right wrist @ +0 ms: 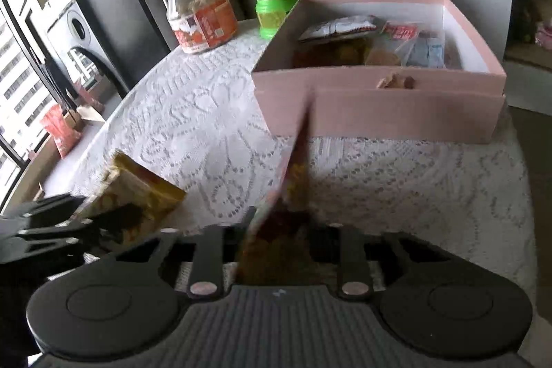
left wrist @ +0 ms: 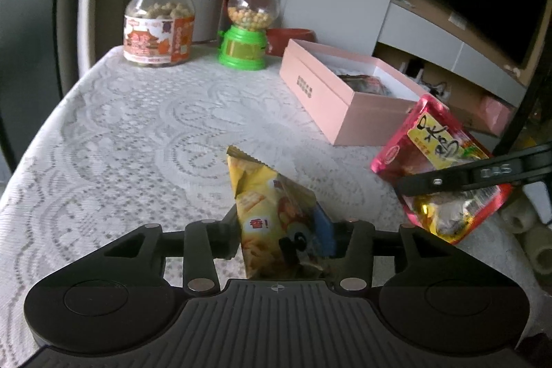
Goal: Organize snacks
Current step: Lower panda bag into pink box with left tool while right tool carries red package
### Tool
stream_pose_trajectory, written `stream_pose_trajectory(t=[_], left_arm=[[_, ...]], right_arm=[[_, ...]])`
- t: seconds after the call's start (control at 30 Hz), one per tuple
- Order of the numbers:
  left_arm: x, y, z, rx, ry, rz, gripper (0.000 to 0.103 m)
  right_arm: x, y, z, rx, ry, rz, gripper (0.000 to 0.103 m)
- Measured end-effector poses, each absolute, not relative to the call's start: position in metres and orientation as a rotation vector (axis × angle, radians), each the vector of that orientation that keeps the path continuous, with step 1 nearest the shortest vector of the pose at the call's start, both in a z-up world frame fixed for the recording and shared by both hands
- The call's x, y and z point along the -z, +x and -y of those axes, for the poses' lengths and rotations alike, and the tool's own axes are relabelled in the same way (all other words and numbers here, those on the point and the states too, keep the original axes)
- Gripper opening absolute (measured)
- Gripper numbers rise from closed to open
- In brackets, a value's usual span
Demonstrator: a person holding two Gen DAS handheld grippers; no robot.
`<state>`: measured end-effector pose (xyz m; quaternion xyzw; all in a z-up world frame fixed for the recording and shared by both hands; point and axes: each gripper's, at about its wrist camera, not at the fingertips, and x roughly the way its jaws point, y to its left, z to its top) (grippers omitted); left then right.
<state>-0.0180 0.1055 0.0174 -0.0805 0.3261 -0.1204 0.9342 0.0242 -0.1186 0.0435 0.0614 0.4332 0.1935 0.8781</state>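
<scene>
Round table point(left wrist: 138, 126) under a white lace cloth, window and cabinets behind. At the far edge: a glass jar point(left wrist: 159, 21) of round snacks and a green candy dispenser point(left wrist: 249, 26). The open pink box point(right wrist: 379, 106) sits to the right and already holds several packets.

Your left gripper point(left wrist: 286, 240) is clamped on a yellow cracker packet point(left wrist: 276, 216), which stands up between the jaws above the cloth. Your right gripper point(right wrist: 276, 240) is clamped on a red snack pouch point(left wrist: 441, 168), held edge-on in its own view, near the box's front wall.

Handling, as judgement: both are light, soft foil bags. The film looks slick, creases easily, and the contents may crush. Hold by a sealed seam or near a corner, not across the puffed middle. The pouch is pinched low, so it may swing or droop when tilted.

Likely next: carry each over the box rim and release inside.
</scene>
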Motion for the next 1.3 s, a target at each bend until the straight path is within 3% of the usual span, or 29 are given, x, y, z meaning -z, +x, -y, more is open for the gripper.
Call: stream_pose_trajectory(t=[0.3,0.43,0.53,0.77,1.0,1.17,1.3], left_arm=[[-0.016,0.007,-0.106,0.282,-0.245,-0.726,0.05],[-0.023,-0.001,-0.103,0.32,-0.266,-0.671,0.03],[-0.035,-0.007,-0.095,0.353,-0.249,-0.63,0.027],[-0.079,0.005,-0.071,0.455,-0.21,-0.544,0.027],[-0.144,0.074,-0.036,0.529,-0.243,-0.398,0.028],[-0.132,0.151,-0.026,0.43,-0.378,-0.486,0.033],[-0.115,0.14,-0.033,0.361,-0.312,-0.465,0.033]], right_arm=[[-0.066,-0.003,0.137,-0.398,0.11,-0.856,0.019],[-0.067,-0.008,0.151,-0.366,0.121,-0.854,0.019],[-0.068,-0.013,0.163,-0.349,0.143,-0.849,0.019],[-0.08,-0.023,0.184,-0.338,0.196,-0.797,0.019],[-0.084,-0.024,0.185,-0.321,0.186,-0.764,0.019],[-0.083,-0.02,0.187,-0.309,0.19,-0.755,0.019],[-0.08,-0.016,0.189,-0.31,0.187,-0.763,0.019]])
